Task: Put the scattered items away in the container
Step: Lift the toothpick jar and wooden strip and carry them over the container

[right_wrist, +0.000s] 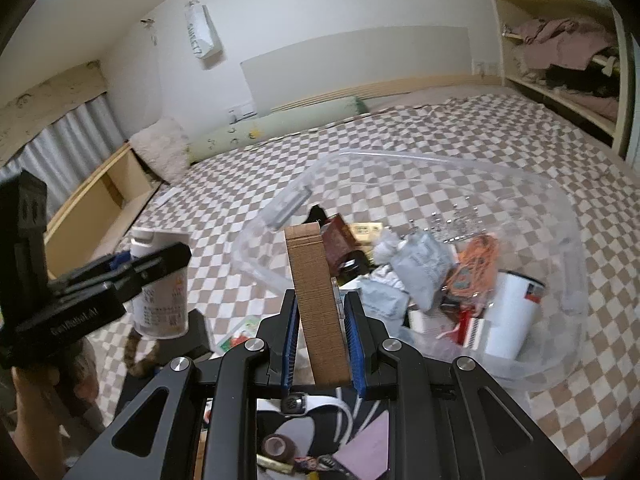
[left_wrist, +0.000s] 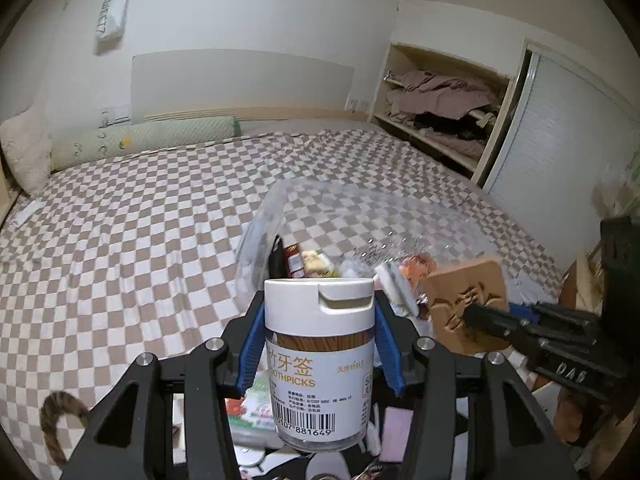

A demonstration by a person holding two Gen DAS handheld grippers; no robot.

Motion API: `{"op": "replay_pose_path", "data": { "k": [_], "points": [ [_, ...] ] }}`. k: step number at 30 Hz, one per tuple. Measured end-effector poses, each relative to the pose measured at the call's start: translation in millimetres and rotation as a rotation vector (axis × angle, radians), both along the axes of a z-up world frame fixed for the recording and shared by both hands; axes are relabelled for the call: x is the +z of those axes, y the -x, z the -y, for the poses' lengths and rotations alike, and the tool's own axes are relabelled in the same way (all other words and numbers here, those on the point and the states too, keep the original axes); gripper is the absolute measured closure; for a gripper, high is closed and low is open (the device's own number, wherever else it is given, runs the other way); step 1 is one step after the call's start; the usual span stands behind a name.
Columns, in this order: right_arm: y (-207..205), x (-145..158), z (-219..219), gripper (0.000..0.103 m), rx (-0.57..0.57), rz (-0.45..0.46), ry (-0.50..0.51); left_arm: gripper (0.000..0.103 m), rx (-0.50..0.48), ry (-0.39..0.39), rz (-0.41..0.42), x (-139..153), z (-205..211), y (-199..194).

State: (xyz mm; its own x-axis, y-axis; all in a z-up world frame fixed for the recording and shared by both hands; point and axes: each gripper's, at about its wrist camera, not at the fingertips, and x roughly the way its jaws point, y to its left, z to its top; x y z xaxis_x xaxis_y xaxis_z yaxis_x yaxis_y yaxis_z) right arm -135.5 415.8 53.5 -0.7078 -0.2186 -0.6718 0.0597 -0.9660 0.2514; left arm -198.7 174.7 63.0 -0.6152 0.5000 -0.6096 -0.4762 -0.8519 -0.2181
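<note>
Both hands were loaded and mid-carry. The left gripper (left_wrist: 320, 320) was clamped on a toothpick jar (left_wrist: 319, 360), blue pads squeezing just under its white flip-top cap. The jar stood upright, long axis vertical, cap up, label toward the camera. The right gripper (right_wrist: 320, 320) was clenched on a corrugated cardboard block (right_wrist: 318, 304), pinched across its thin side. The block stood on end, long axis rising from the jaws and leaning a little left, carved face toward the left gripper.

The clear plastic container (right_wrist: 568, 248) sat on the checkered bedspread (left_wrist: 140, 220) just ahead, already holding packets, an orange cord and a white cylinder. Neither item was over the rim yet, as far as I could judge.

So this was the transport step. The next move called for carrying each piece over the open rim, lowering into a free gap, then releasing. The jar would probably tip once dropped.
</note>
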Motion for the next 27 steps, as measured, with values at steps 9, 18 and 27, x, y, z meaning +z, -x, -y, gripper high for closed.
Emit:
{"op": "replay_pose_path", "data": {
  "k": [9,18,27],
  "points": [
    [5,28,-9,0.08,-0.055,-0.078,-0.025,0.053,-0.01,-0.101,-0.02,22,-3,17],
    [21,59,-10,0.08,-0.093,-0.153,-0.017,0.053,0.012,-0.15,-0.077,49,-1,34],
    [37,68,-12,0.08,-0.136,-0.183,-0.015,0.053,-0.006,-0.196,-0.114,60,-17,48]
  ]
}}
